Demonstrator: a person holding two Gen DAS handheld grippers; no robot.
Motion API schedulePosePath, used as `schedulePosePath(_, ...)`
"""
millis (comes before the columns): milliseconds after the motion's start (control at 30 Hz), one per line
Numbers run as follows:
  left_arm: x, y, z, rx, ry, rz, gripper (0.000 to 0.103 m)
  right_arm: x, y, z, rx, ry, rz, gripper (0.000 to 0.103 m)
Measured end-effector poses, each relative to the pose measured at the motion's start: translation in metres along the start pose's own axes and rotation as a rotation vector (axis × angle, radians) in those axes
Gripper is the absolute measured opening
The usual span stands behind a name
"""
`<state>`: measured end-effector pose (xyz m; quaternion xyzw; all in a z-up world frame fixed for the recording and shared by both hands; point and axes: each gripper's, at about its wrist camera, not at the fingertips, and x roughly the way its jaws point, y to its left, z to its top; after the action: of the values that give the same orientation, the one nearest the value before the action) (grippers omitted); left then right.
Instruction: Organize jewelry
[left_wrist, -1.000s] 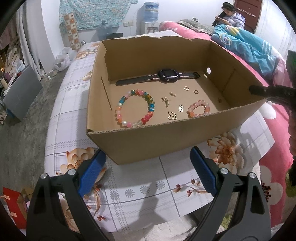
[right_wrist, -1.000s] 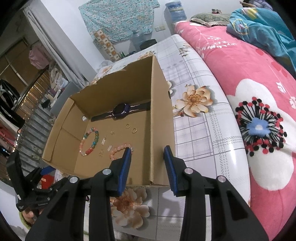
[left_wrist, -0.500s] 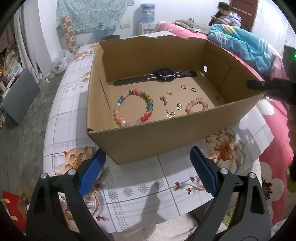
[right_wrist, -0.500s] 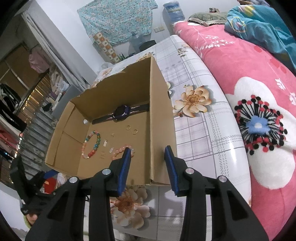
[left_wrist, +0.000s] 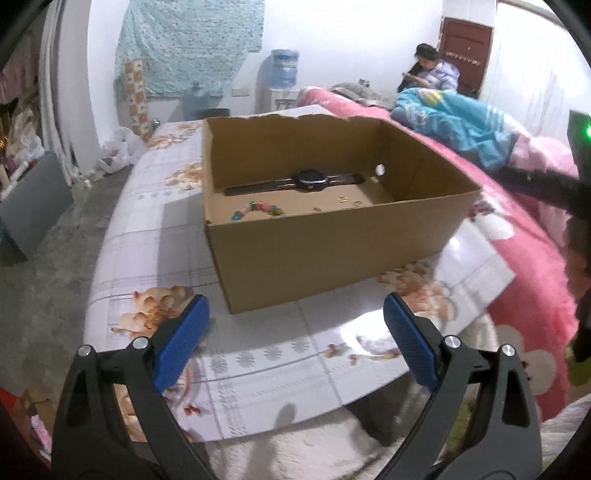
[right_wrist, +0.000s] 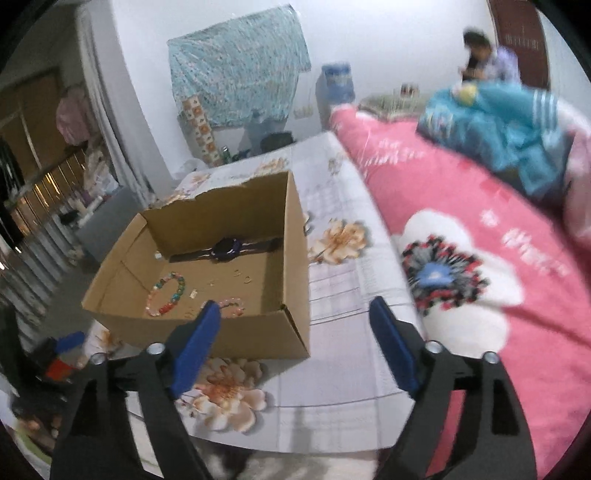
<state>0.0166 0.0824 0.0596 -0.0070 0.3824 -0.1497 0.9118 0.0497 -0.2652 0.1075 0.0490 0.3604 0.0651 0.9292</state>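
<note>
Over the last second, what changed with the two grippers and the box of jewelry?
The right gripper, which had clasped the cardboard box's corner wall, opened wide and let go. Both grippers pulled back and dropped lower, so the box looks farther off and the left gripper sees less of its floor. The left gripper stayed open and empty. The watch, multicolored bracelet and pink bracelet lie where they were.

Ahead of my gripper fingers is a table (left_wrist: 155, 236) covered in a white flowered cloth (right_wrist: 332, 384). Directly on it, straight in front of my left gripper and ahead and to the left of my right one, sits an open cardboard box (left_wrist: 332, 243), flat on the cloth. The table's right edge runs against a bed with a pink flowered quilt (right_wrist: 480, 229), to the right of both my grippers.
</note>
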Motion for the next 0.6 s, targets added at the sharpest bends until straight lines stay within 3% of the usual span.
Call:
schedulePosePath(100, -0.009, -0.002, 0.006, -0.026, -0.031, 0.021, 0.093, -0.018, 0.016, -0.005, -0.078, -0.052, -0.068, 0.095)
schedulePosePath(233, -0.023, -0.011, 0.013, -0.029, -0.092, 0.108, 0.094, -0.036, 0.038, -0.011, -0.151, -0.129, -0.153, 0.097)
schedulePosePath(400, -0.039, -0.023, 0.018, 0.015, -0.186, 0.164, 0.094, -0.047, 0.059, -0.016, -0.185, -0.193, -0.133, 0.097)
schedulePosePath(600, -0.056, -0.03, 0.023, -0.017, -0.268, 0.12, 0.094, -0.046, 0.079, -0.019, -0.219, -0.251, -0.13, 0.097)
